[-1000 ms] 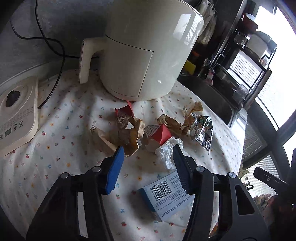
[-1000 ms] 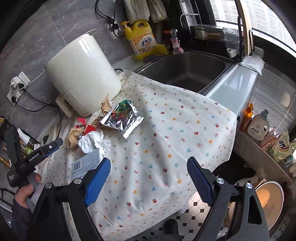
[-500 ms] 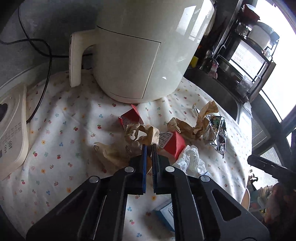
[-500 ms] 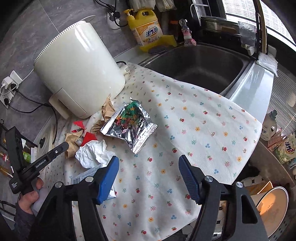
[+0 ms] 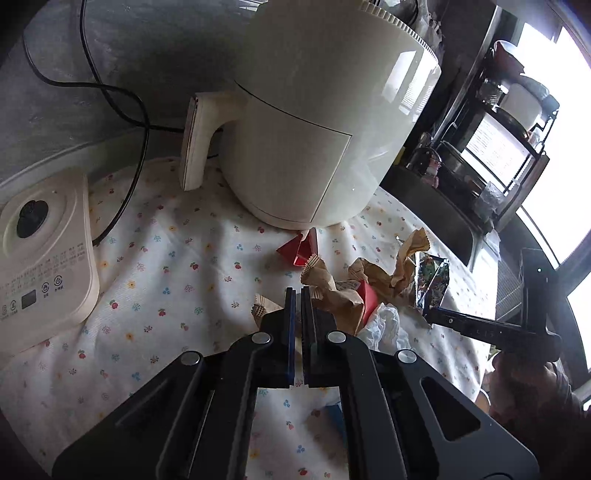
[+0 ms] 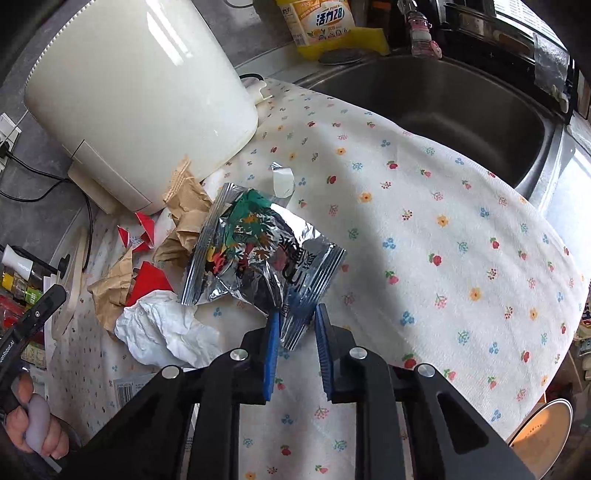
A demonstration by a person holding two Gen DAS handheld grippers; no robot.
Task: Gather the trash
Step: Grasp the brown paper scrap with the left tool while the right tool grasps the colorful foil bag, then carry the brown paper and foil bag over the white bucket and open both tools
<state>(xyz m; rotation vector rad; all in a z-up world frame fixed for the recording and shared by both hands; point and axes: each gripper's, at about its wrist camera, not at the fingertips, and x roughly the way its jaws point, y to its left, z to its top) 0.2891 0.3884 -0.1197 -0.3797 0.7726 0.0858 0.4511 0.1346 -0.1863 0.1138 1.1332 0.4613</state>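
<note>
The right gripper (image 6: 296, 325) is closing on the near corner of the foil bag (image 6: 258, 254), which lies just in front of the air fryer (image 6: 140, 92); only the thin edge is between the pads, so it may slip out on lifting. The left gripper (image 5: 297, 306) is closed tight at the brown paper (image 5: 332, 291); whether it really holds paper, I cannot tell. If not, it lifts away empty. Beyond the fryer, a yellow bottle (image 6: 317, 22) reads "28".

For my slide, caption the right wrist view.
Right gripper closing on a foil snack wrapper beside crumpled trash.
</note>
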